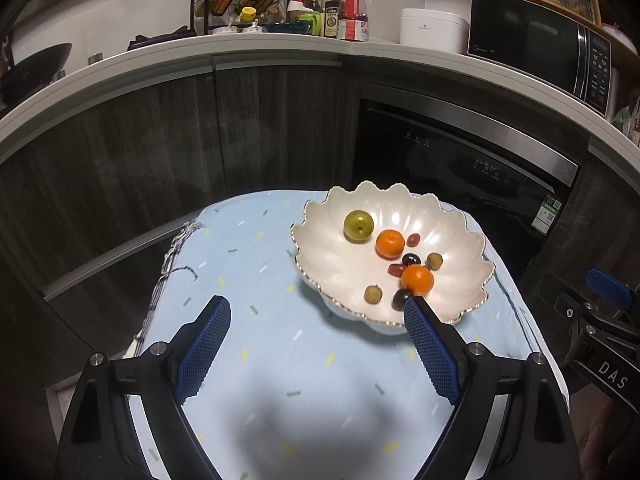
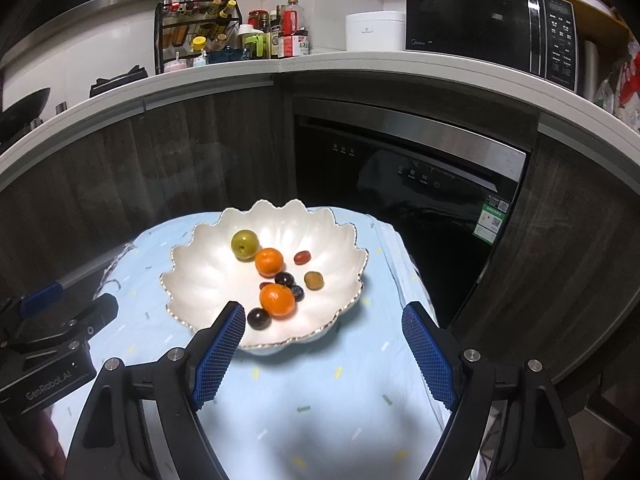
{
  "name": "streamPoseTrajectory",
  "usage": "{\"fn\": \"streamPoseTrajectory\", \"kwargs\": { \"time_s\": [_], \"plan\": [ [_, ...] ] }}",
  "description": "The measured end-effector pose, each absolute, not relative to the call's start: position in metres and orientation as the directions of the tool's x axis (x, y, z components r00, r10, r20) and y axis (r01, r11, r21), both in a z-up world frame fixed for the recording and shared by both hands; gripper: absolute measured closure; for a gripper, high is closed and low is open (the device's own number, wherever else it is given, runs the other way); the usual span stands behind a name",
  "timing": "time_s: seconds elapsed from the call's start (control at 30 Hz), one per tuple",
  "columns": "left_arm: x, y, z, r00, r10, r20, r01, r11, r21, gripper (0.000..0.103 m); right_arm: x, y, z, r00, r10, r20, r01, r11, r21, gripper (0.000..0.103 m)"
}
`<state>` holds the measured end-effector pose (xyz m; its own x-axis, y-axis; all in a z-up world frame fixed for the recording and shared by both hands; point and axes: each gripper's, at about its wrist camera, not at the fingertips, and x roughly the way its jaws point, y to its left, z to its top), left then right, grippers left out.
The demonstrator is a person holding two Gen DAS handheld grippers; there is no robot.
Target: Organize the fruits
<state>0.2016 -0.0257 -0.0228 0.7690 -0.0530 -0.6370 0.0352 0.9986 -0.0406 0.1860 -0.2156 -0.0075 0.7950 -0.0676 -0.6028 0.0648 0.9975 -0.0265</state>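
A white scalloped bowl sits on a small table with a light blue cloth. In it lie a green apple, two oranges, dark grapes, red fruits and brownish round fruits. My left gripper is open and empty, held above the cloth just left of the bowl. My right gripper is open and empty, held above the bowl's near right edge.
Dark wood cabinets and a black dishwasher stand behind the table. The counter above holds a spice rack, bottles, a white cooker and a microwave. Each gripper's body shows at the other view's side edge.
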Motion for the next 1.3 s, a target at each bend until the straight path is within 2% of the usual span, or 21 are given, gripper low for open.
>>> {"fn": "streamPoseTrajectory", "kwargs": {
  "time_s": [1.07, 1.3],
  "plan": [
    [0.109, -0.017, -0.037, 0.764, -0.042, -0.644, 0.013, 0.999, -0.051, 0.014, 0.097, -0.214, -0.02, 0.809, -0.073, -0.583, 0.096, 0.995, 0.008, 0.021],
    [0.096, -0.012, -0.038, 0.77, -0.027, -0.638, -0.001, 0.999, -0.042, 0.007, 0.087, -0.209, -0.027, 0.801, -0.055, -0.596, 0.079, 0.997, 0.014, 0.021]
  ]
}}
